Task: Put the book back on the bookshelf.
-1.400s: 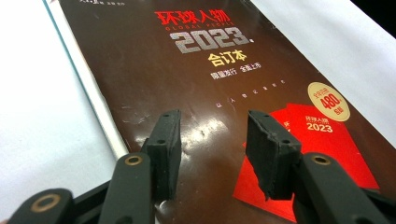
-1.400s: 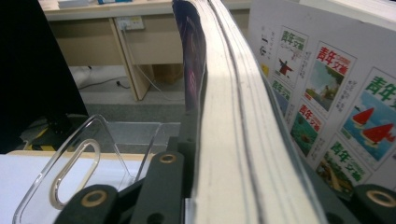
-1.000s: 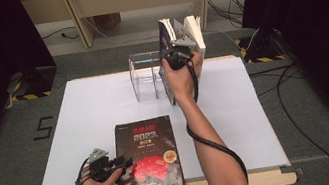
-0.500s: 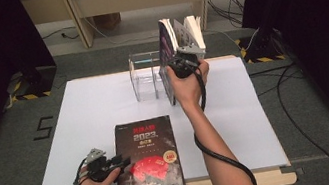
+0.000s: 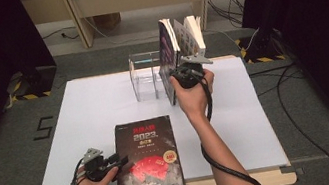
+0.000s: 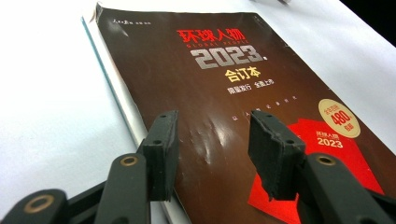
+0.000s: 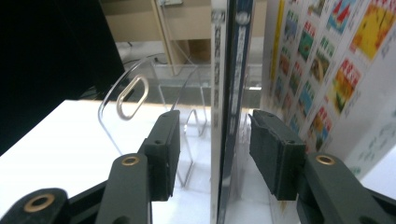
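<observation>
Right gripper (image 5: 180, 71), jaws just opening astride the upright book (image 5: 166, 51), leaves it standing in the clear rack (image 5: 145, 75) (slotted for filing); left gripper (image 5: 122, 161), jaws apart, poised over the flat magazine (image 5: 147, 151) nearer the person than that rack.

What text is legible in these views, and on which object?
"环球人物", "GLOBAL PEOPLE", "2023", "合订本": cover of the dark brown paperback book lying flat on the white table.
"480": round yellow badge on that cover.
"2023": red patch on that cover.
Smaller cover lines: too blurred.
Spine and colourful back cover of the upright books in the clear acrylic rack: too small to read.
</observation>
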`<move>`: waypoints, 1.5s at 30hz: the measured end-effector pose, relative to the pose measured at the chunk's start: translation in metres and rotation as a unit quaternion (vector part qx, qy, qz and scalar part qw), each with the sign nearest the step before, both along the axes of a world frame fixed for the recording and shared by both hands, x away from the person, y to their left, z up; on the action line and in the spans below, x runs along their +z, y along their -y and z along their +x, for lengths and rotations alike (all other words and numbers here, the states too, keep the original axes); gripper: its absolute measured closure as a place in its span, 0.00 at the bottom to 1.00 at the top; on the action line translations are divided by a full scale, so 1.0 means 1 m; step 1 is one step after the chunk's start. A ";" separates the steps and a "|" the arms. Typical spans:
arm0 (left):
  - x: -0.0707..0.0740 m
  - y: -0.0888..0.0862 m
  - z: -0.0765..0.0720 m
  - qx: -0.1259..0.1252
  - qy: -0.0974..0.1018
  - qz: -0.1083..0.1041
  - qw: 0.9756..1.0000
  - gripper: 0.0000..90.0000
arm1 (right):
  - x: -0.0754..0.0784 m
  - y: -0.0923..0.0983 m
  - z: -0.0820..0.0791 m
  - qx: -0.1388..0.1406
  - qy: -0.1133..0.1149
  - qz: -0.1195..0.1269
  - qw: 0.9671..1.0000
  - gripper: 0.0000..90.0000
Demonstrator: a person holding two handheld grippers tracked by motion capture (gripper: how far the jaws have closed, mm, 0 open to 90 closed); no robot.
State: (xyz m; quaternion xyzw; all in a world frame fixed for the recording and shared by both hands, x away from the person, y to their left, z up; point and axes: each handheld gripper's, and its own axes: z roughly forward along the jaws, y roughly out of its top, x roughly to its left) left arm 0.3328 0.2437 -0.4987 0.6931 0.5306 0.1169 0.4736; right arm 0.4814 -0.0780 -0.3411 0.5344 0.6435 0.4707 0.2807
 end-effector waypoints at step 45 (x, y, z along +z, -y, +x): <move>0.000 -0.008 0.019 0.029 -0.036 0.001 0.999 0.63 | -0.121 -0.018 -0.017 0.080 -0.224 0.004 0.971 0.72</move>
